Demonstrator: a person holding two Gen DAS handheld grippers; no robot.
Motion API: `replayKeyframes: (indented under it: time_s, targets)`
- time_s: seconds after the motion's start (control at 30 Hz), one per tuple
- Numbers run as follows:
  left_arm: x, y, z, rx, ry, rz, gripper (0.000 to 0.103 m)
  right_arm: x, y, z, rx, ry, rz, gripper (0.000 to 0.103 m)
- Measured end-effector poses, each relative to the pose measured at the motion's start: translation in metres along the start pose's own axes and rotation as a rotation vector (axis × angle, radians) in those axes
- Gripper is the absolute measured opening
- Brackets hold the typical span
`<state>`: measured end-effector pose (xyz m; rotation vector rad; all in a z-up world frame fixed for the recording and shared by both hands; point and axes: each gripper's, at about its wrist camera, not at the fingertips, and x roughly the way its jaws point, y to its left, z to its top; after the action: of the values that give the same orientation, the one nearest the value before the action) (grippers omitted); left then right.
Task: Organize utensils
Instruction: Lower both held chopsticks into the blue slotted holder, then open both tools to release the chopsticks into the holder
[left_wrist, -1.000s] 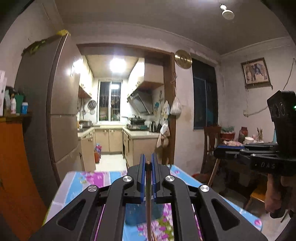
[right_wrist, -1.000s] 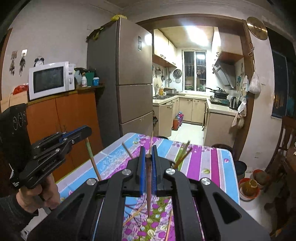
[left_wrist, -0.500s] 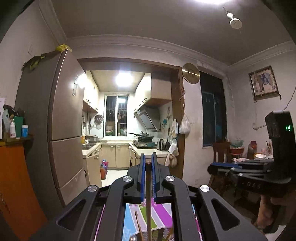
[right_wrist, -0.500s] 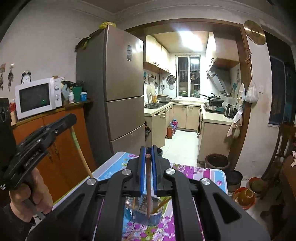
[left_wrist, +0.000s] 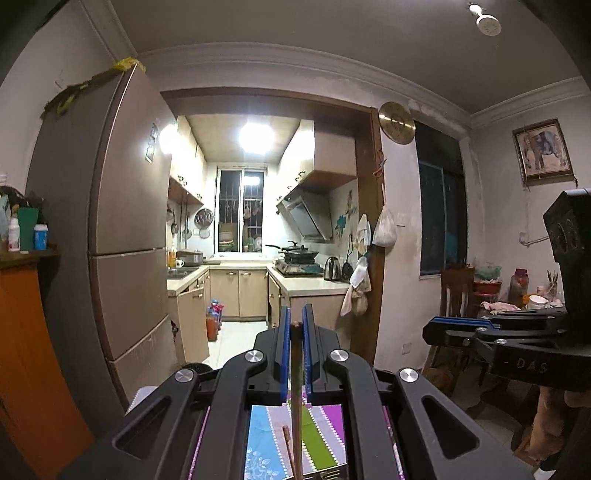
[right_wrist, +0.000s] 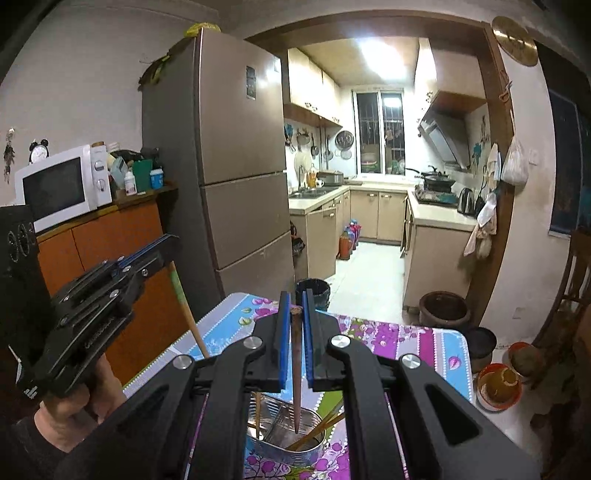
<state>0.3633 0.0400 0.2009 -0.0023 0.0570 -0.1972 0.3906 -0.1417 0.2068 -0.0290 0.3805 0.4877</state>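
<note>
Both hands have carried their sticks across to the metal holder (right_wrist: 284, 439) on the floral tablecloth (right_wrist: 417, 343). Right gripper (right_wrist: 294, 325) pinches a dark chopstick (right_wrist: 296, 373) right above it; left gripper (left_wrist: 294, 328) clamps its own chopstick (left_wrist: 296, 387). Looks like the drop-in step: next, lower and let go.

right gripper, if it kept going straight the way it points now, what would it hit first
The right gripper, shut on a dark chopstick, points slightly downward over the far part of the table. Nothing stands ahead, so it probably meets the tablecloth near that far edge, or clears it toward the floor; depth is unclear.
</note>
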Motion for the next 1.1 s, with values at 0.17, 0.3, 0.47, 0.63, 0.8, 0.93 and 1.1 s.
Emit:
replayKeyframes:
  time_s: [0.17,0.3,0.47,0.63,0.8,0.93,1.1]
  targets:
    - [0.013,0.014,-0.014,-0.008,0.021,0.008,0.008,0.012,-0.005,-0.008,0.009,0.026,0.002,0.005]
    - [0.02,0.021,-0.02,-0.015,0.031,0.01,0.008,0.02,-0.007,-0.012,0.011,0.041,0.003,0.005]
    - [0.026,0.024,-0.029,-0.013,0.041,0.01,0.008,0.029,-0.005,-0.015,0.007,0.059,0.009,0.005]
    - [0.034,0.025,-0.033,-0.018,0.06,0.01,0.008,0.037,-0.007,-0.018,0.008,0.08,0.008,0.005]
    - [0.042,0.027,-0.035,-0.023,0.09,0.026,0.008,0.047,-0.011,-0.024,0.025,0.111,0.016,0.005]
    - [0.045,0.03,-0.035,-0.019,0.101,0.035,0.013,0.05,-0.015,-0.025,0.037,0.118,0.007,0.011]
    - [0.043,0.033,-0.033,-0.029,0.095,0.055,0.026,0.043,-0.018,-0.023,0.047,0.089,-0.005,0.035]
